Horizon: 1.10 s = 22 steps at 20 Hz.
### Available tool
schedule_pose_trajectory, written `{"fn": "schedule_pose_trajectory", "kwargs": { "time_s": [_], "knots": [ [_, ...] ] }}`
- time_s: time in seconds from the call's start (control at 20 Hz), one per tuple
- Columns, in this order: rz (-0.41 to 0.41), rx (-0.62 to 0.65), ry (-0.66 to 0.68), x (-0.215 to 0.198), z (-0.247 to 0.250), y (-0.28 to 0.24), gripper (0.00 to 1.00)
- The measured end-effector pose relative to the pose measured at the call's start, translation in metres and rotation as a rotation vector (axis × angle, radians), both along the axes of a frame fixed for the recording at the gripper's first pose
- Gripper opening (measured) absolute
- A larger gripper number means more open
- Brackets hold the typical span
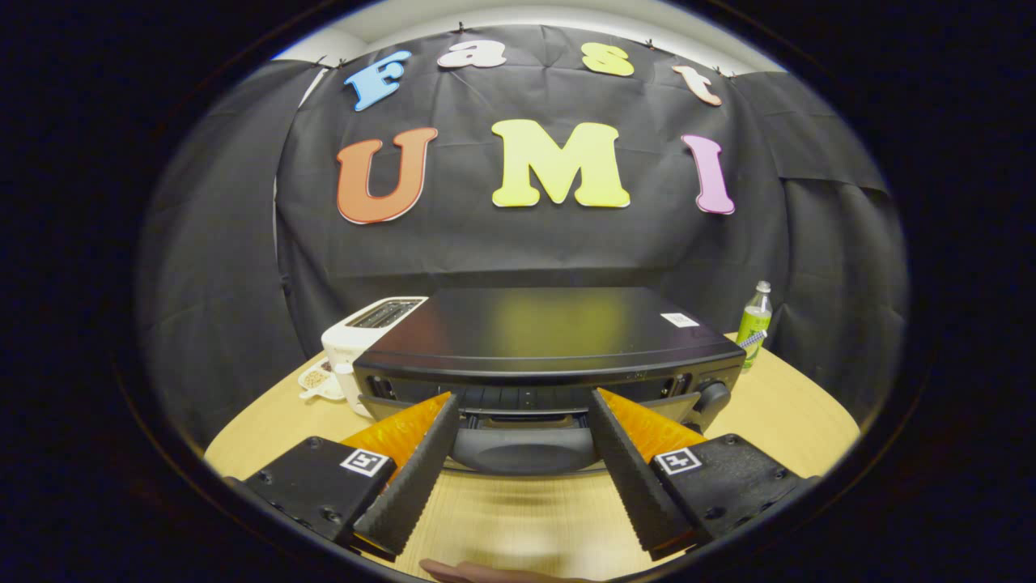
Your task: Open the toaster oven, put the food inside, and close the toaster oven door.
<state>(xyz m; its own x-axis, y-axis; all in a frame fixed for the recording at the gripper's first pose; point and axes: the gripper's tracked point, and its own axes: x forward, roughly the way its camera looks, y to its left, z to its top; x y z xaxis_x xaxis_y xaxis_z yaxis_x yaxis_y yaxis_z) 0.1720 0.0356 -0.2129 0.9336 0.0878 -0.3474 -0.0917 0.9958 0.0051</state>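
A black toaster oven (550, 340) sits on a wooden table (793, 413), its door handle (522, 449) between the spread fingers of the gripper (524, 405); the handle (rigid, probably smooth) looks best gripped mid-bar.

A black toaster oven (550, 340) with a flat glossy top sits on a wooden table (793, 413). Its curved door handle (522, 449) faces forward, the door apparently partly open.
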Motion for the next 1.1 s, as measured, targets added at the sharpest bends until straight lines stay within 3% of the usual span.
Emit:
{"fn": "schedule_pose_trajectory", "kwargs": {
  "time_s": [1.1],
  "knots": [
    [-0.045, -0.045, 0.321, -0.097, -0.078, -0.009, 1.00]
  ]
}}
